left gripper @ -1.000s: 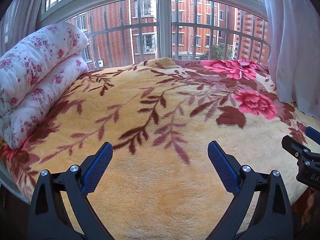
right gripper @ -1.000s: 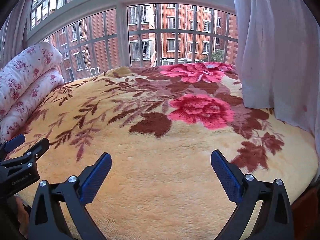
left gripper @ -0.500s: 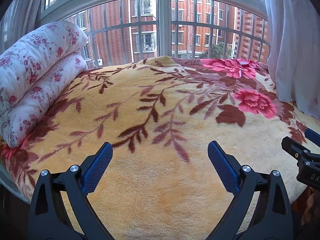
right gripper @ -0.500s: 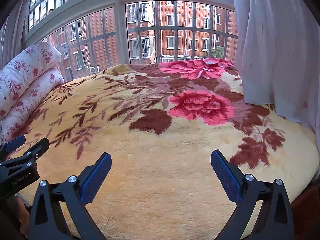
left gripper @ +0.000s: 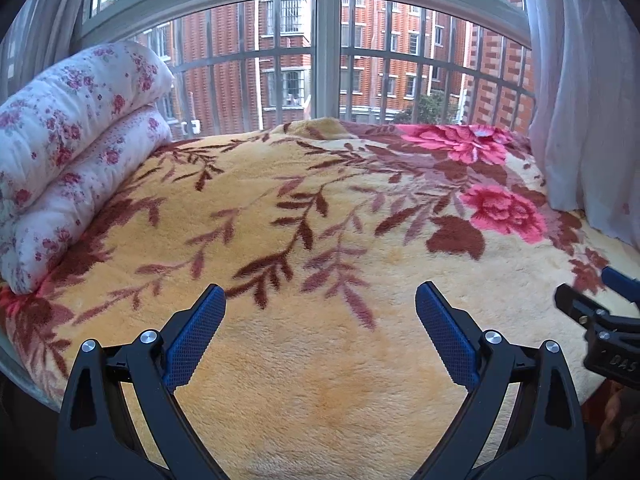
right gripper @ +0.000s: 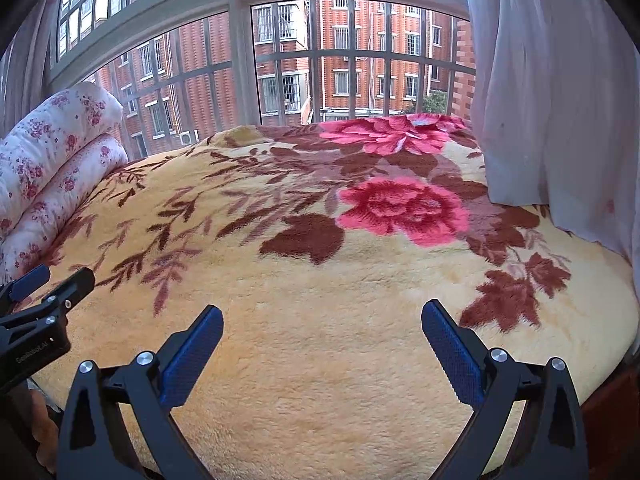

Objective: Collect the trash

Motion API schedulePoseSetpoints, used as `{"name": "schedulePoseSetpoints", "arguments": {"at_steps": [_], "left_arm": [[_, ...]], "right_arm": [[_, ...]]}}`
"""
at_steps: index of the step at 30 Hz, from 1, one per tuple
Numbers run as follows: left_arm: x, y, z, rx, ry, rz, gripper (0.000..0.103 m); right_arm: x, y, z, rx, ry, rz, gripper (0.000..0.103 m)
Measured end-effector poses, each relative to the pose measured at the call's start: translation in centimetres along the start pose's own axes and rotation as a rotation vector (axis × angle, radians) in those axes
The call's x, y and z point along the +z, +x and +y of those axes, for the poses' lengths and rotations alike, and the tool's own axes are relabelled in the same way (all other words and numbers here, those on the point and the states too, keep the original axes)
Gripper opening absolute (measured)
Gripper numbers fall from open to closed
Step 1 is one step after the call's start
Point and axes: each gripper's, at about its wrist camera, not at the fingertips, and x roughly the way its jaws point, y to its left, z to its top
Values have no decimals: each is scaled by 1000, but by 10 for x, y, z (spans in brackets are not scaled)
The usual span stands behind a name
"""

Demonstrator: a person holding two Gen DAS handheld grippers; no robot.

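Both grippers hover over a bed covered by a yellow plush blanket (left gripper: 320, 380) with brown leaves and pink flowers. In the left wrist view my left gripper (left gripper: 320, 292) is open, with only blanket between its blue pads. My right gripper (right gripper: 322, 311) is open too and holds nothing. Each gripper shows at the edge of the other's view: the right gripper (left gripper: 592, 300) and the left gripper (right gripper: 60, 280). A small pale scrap (left gripper: 482, 133) seems to lie on the far pink flower (right gripper: 420, 122); it is too small to identify.
A folded white floral quilt (left gripper: 72, 152) is stacked at the bed's left end. A barred window (left gripper: 324, 60) runs behind the bed. A sheer white curtain (right gripper: 560, 100) hangs onto the right corner. The bed's front edge is just below the grippers.
Both views have shifted only slightly over the blanket. Both grippers stay open and hold nothing.
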Motion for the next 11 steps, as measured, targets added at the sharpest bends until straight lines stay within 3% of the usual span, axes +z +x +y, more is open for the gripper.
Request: {"name": "schedulePoseSetpoints", "arguments": {"at_steps": [6,8,11], "left_arm": [[-1,-5,-5,66,17,-21,93],[0,-3,-4,21,16,-6,93],[1,0,-2,19,14,7,93]], "right_arm": [[-1,0,-4,-6,4,-1,98],[0,0,-4,-11,10,-1,98],[1,0,-6,-17,13,-1,98]]}}
